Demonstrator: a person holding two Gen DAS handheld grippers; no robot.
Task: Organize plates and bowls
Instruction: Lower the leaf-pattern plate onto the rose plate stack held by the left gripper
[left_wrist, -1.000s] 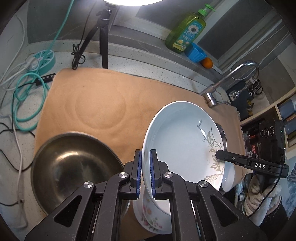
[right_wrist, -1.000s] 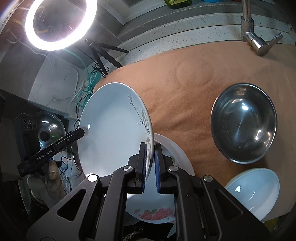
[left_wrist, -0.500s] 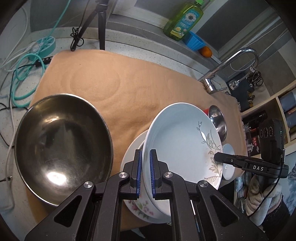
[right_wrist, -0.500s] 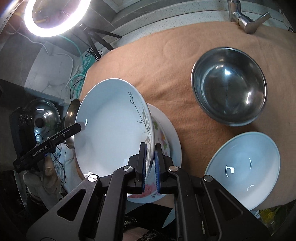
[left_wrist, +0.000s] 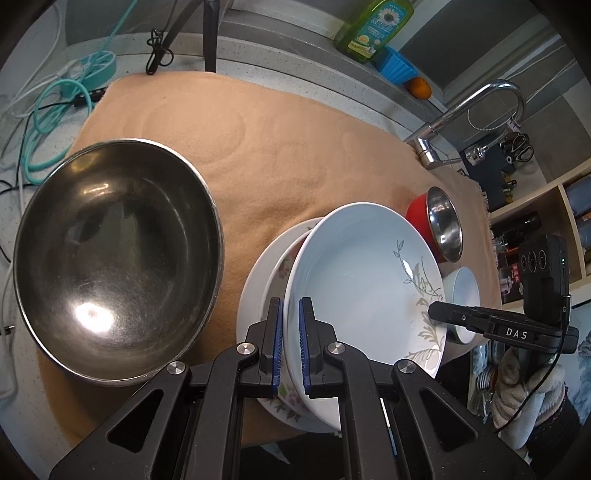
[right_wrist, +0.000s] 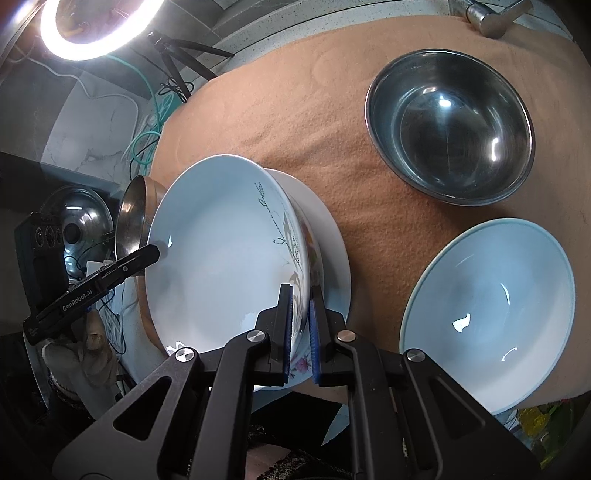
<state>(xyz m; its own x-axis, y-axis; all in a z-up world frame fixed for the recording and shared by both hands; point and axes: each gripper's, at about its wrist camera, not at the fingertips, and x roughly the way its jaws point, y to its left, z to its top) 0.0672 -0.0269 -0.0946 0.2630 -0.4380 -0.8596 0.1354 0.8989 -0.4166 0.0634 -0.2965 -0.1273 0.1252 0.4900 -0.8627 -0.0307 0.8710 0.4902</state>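
I have the pale blue leaf-pattern plate (left_wrist: 354, 280) pinched at opposite rims, the left gripper (left_wrist: 291, 343) clamped on one edge and the right gripper (right_wrist: 301, 332) on the other, both pairs of jaws pressed tight on the rim. I judge the two-sided hold keeps so wide a dish from tipping while it goes onto a stack. It sits tilted just above, perhaps touching, the floral plate (left_wrist: 284, 402), which lies on a larger white plate (left_wrist: 251, 295) on the tan cloth (left_wrist: 295, 147); I cannot tell whether it has settled. Outward, the big steel bowl (left_wrist: 114, 258) stands just beside the stack on one side, and a light blue bowl (right_wrist: 491, 310) lies near the other, so I have little sideways room. The stack overhangs the cloth's near edge, so I would release gently. The far cloth is open.
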